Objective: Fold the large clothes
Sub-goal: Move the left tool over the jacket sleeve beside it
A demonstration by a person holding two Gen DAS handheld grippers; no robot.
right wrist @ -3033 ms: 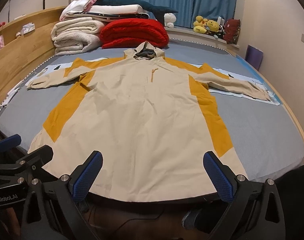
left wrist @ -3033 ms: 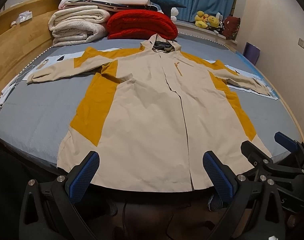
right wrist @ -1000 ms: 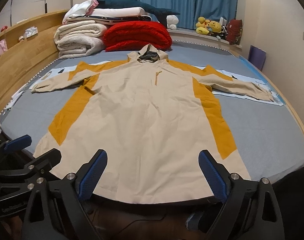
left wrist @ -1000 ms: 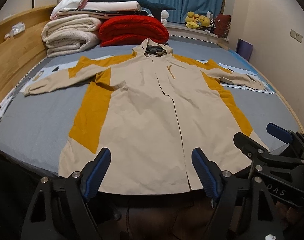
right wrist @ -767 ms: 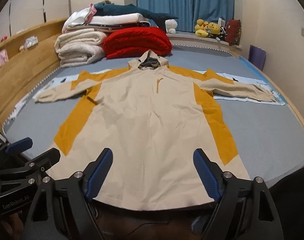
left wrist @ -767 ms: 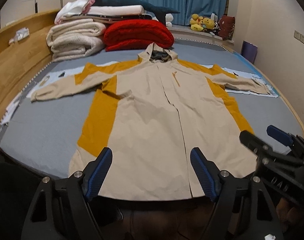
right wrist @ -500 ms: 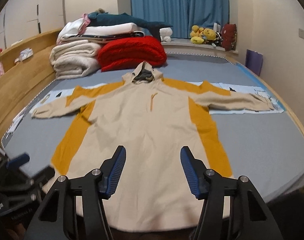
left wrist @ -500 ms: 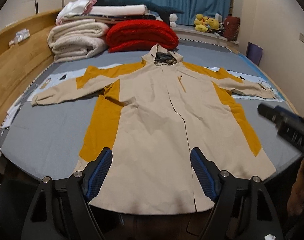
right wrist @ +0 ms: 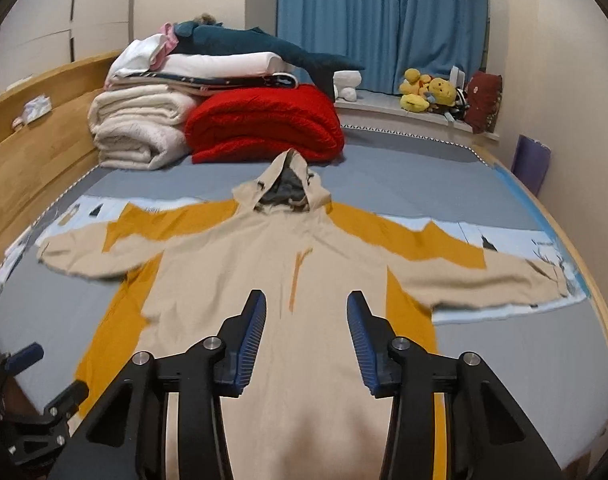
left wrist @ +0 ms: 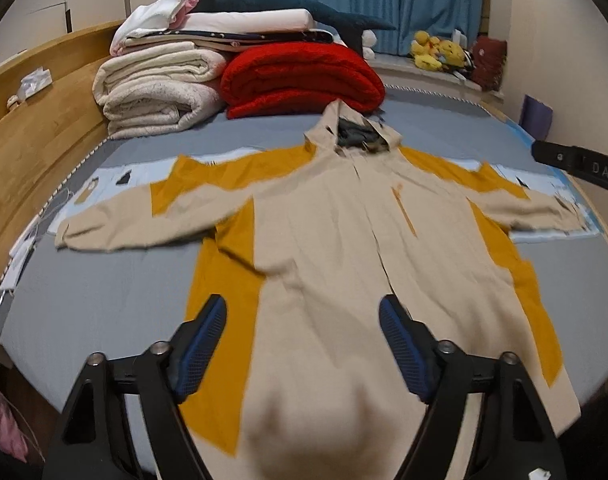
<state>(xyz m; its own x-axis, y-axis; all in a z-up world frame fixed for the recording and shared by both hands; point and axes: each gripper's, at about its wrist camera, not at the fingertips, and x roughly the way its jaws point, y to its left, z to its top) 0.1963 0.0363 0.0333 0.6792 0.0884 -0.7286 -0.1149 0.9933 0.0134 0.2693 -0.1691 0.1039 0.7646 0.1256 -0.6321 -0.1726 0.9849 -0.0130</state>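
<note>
Both tongs have lifted and pushed forward over the coat compared with a second ago: the hem edge that sat right under the fingers is now below and partly behind them. Right tongs have narrowed from wide open to a smaller gap but are still apart, holding nothing; left tongs are wide apart, empty. The coat lies flat, front up, on the bed, sleeves spread to both sides, hood toward the red blanket. No fold started yet; likely a reach for the sleeves or shoulders comes first.

Hard to see: the frames are motion-blurred, and the coat's near hem is covered by the tong bodies in both views. The left sleeve cuff is soft. Only a sliver of the right tongs shows at the left view's edge.
</note>
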